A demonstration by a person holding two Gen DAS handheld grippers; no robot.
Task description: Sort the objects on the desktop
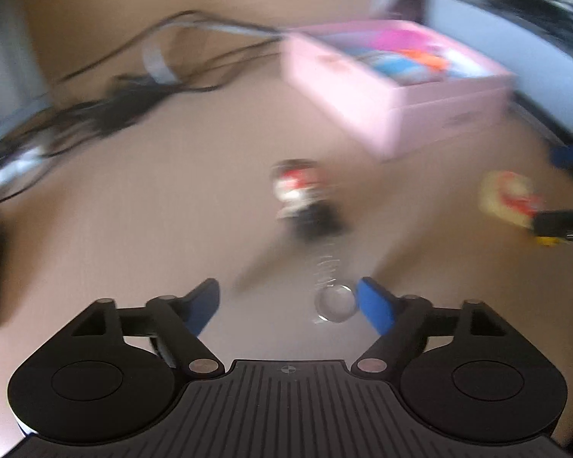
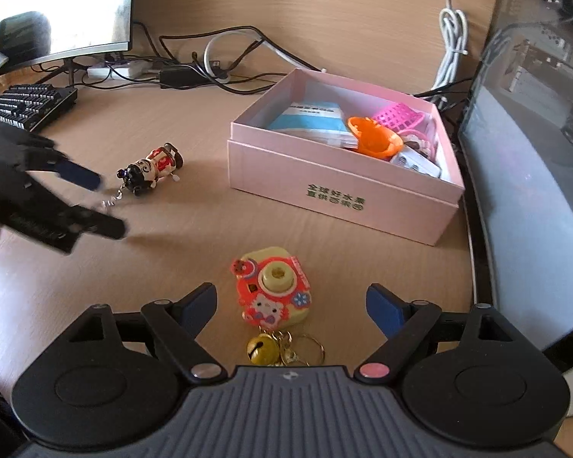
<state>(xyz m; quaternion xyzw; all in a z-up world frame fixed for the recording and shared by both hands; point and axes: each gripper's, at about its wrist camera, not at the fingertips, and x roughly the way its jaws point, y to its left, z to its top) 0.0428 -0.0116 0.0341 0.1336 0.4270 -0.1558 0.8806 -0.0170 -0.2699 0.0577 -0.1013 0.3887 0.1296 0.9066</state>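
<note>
On a wooden desk [image 2: 195, 229], the left gripper [image 1: 286, 297] hangs with jaws spread wide and empty, the wind-up doll keychain [image 2: 151, 170] lying just ahead, its ring [image 1: 334, 302] beside one blue finger. The right gripper [image 2: 290, 303], jaws equally wide and holding nothing, brackets a toy camera keychain [image 2: 273, 290]. The pink box [image 2: 343, 187], part-filled with trinkets, sits beyond both.
</note>
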